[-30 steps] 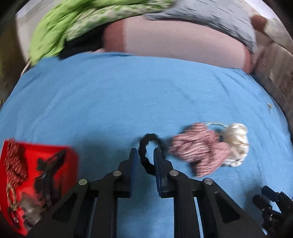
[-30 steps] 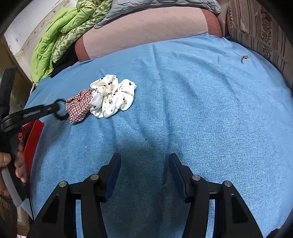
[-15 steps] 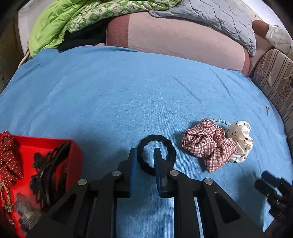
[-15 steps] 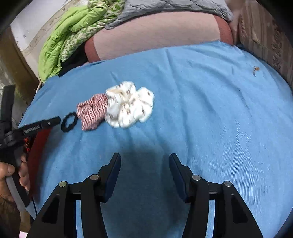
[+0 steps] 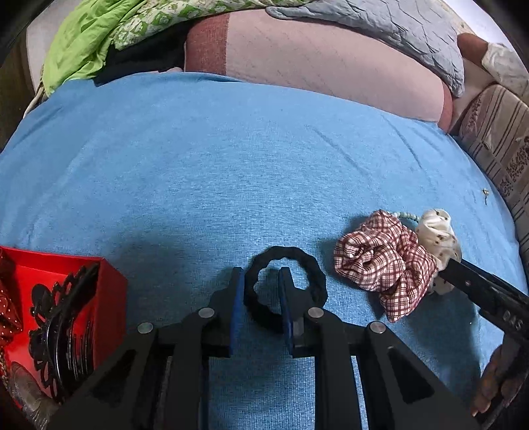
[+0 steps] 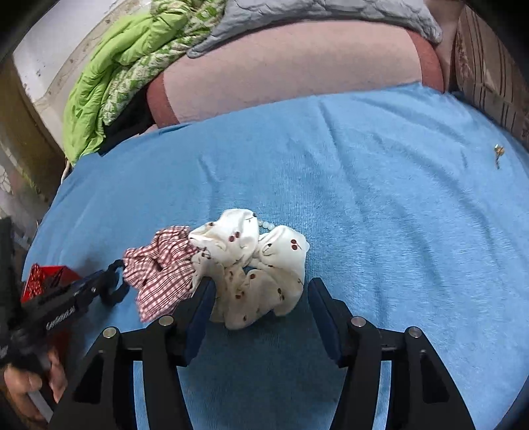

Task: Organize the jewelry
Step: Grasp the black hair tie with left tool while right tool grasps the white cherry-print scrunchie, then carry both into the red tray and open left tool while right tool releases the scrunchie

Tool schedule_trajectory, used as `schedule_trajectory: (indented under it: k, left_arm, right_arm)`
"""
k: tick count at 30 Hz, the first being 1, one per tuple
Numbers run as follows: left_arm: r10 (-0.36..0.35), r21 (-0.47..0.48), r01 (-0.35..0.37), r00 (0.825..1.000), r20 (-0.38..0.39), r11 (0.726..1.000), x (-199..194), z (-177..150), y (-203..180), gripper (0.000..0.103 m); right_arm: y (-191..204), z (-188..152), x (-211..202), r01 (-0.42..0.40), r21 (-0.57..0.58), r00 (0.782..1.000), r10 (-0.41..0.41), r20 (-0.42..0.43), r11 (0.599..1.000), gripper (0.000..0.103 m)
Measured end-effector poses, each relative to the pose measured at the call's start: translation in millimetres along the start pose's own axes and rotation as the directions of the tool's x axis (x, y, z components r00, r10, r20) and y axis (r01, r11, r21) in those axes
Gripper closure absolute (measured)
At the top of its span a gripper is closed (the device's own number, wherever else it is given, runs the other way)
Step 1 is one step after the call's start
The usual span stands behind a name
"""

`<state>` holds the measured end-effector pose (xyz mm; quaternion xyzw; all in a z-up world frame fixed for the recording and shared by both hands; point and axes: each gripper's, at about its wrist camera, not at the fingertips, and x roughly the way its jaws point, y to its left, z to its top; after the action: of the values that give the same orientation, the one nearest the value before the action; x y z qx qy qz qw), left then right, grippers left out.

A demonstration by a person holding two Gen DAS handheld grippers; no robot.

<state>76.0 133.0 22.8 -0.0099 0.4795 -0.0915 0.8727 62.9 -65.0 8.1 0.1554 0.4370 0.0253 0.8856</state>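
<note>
Scrunchies, fabric, two: one red-and-white checked scrunchie (image 5: 383, 264), gathered and ruffled; one cream scrunchie (image 6: 254, 274) printed with small cherries, soft and puffy. They lie touching on the blue bedsheet (image 5: 231, 165), a fine-ribbed knit cloth with shallow creases.

Hair tie, one: black hair tie (image 5: 287, 287), a round ring with a scalloped, braided edge. It is pinched in the left gripper (image 5: 261, 291), whose blue-padded jaws stand nearly closed on the ring's near-left side, one finger outside the loop, the other inside. It hangs just left of the checked scrunchie, above the sheet.

Bead string, one: pale round beads (image 6: 266, 225), only a short run showing behind the cream scrunchie.

Small metal piece, one: gold-toned trinket (image 6: 498, 152), alone far right on the sheet; its kind cannot be told.

Box, one: red box (image 5: 109, 297), square-cornered, at the left, holding a black filigree hair claw (image 5: 56, 330) and a red dotted fabric piece (image 5: 8, 314).

Right gripper (image 6: 259, 297): jaws wide and opening, straddling the cream scrunchie's near part; the left pad is at its edge, and nothing is clamped.

Backdrop: one pink bolster (image 5: 330, 59), one green quilt (image 5: 92, 36), one grey quilted cover (image 5: 380, 20).
</note>
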Motion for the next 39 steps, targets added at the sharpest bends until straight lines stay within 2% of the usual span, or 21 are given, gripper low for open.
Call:
schedule_trajectory:
  k: [1, 3, 6, 13, 21, 28, 39]
  left_arm:
    - [-0.004, 0.004, 0.004, 1.000, -0.004, 1.000, 0, 1, -1, 0.098]
    - [-0.021, 0.012, 0.021, 1.000, -0.013, 1.000, -2, 0, -5, 0.097]
    - [-0.037, 0.011, 0.037, 0.999, -0.010, 0.999, -8, -2, -10, 0.097]
    - [-0.075, -0.004, 0.075, 0.997, 0.024, 0.997, -45, -11, -20, 0.097]
    - [-0.098, -0.009, 0.100, 0.990, 0.102, 0.995, -108, -33, -32, 0.097]
    - [-0.076, -0.006, 0.078, 0.983, 0.165, 0.997, -161, -63, -33, 0.097]
    - [-0.012, -0.055, 0.024, 0.977, 0.211, 0.998, -209, -100, -11, 0.097]
  right_arm:
    - [-2, 0, 3, -0.025, 0.011, 1.000, 0.025, -0.008, 1.000, 0.044]
    - [-2, 0, 6, -0.081, 0.019, 0.996, 0.081, -0.023, 0.997, 0.083]
    - [-1, -1, 0, -0.106, 0.025, 0.994, 0.107, -0.017, 0.994, 0.087]
    - [7, -9, -39, -0.071, 0.015, 0.997, 0.070, 0.041, 0.997, 0.088]
    - [25, -34, -91, 0.006, -0.058, 0.995, 0.000, 0.099, 0.998, 0.089]
    - [39, -60, -128, 0.024, -0.085, 0.992, -0.014, 0.123, 0.996, 0.088]
    - [74, -106, -154, 0.032, -0.142, 0.995, -0.018, 0.098, 0.989, 0.088]
